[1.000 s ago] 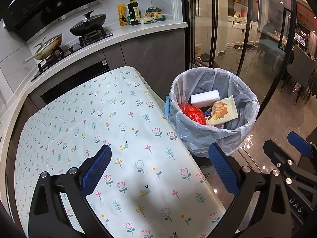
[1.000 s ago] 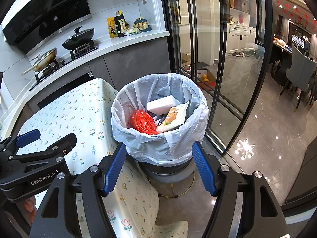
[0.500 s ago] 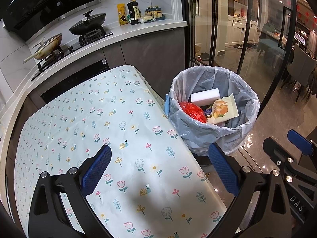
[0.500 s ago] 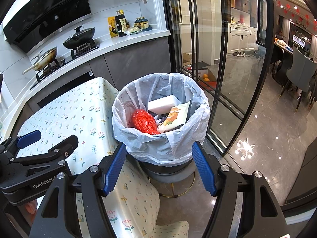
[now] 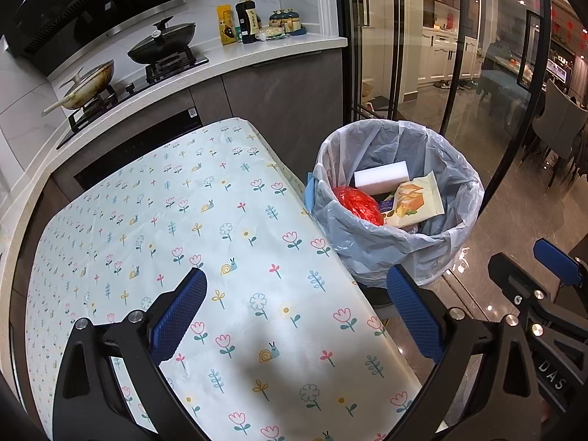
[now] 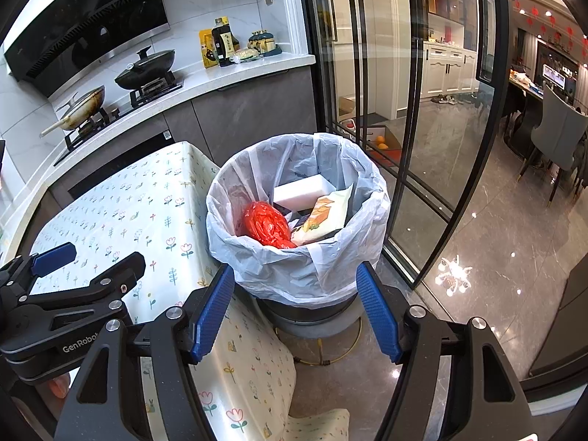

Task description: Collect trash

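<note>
Apparently your collecting is close to finished, judging by how things lie. Take the lined trash bin (image 6: 297,220) as your landmark; every place below is given from it.

Nearest to you, both tongs are empty. Your right gripper (image 6: 296,312) hangs just short of the bin's near rim, its two blue pads spread wide with nothing between them. Your left gripper (image 5: 296,316) hangs to the bin's left, over the table, its pads likewise spread wide and holding nothing.

To the left of the bin, touching or almost touching its side, stands one table (image 5: 154,228) under a flowered cloth. The part of the cloth that shows carries no litter at all; its near corner is hidden behind your tools.

Inside the bin you can count three clear pieces of trash: one crumpled red plastic bag (image 6: 266,224) on the left, one white foam block (image 6: 301,193) at the back, and one snack wrapper (image 6: 325,215) on the right. Something dark lies beneath them, too hidden to name.

What may be left is tying or lifting the bin's one pale liner; that is a guess.

Beyond the bin, on the counter, stand two pans (image 5: 161,42) on one stove, and a cluster of bottles and jars.
</note>
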`<state>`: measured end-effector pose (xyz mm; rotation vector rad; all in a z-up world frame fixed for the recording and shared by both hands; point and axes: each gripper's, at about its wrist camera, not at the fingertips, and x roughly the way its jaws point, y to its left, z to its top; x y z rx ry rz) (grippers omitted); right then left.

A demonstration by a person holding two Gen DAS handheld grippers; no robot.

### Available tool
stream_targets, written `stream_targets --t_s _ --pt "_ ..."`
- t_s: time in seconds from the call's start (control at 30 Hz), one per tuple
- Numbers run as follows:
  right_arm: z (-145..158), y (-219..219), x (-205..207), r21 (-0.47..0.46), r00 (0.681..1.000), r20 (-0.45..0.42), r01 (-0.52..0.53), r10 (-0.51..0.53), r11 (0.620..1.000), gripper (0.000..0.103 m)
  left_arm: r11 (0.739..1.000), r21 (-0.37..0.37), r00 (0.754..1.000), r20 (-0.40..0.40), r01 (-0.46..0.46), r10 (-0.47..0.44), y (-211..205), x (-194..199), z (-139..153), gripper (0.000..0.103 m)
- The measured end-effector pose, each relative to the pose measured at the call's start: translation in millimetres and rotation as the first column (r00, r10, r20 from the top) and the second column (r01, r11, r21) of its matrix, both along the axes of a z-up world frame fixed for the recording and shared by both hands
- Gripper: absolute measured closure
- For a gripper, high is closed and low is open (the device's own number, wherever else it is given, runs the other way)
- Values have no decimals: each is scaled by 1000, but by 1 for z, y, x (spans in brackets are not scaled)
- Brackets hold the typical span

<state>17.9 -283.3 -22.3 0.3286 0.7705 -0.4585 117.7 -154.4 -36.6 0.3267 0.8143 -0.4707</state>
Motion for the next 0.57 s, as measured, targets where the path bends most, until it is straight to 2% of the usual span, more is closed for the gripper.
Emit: stream_targets --t_s 0.37,0.5,0.57 --pt "-5 -4 2 -6 1000 -10 3 -3 1000 32 1000 14 1000 -5 3 -3 -1 4 -4 9" --pt "-7 -4 3 -18 1000 -12 4 -4 1000 20 1000 19 1000 -9 1 -1 0 7 -7 9" --pt "-8 -4 4 -25 1000 -16 7 -7 1000 19 1000 18 1000 -14 0 0 1 8 -7 9"
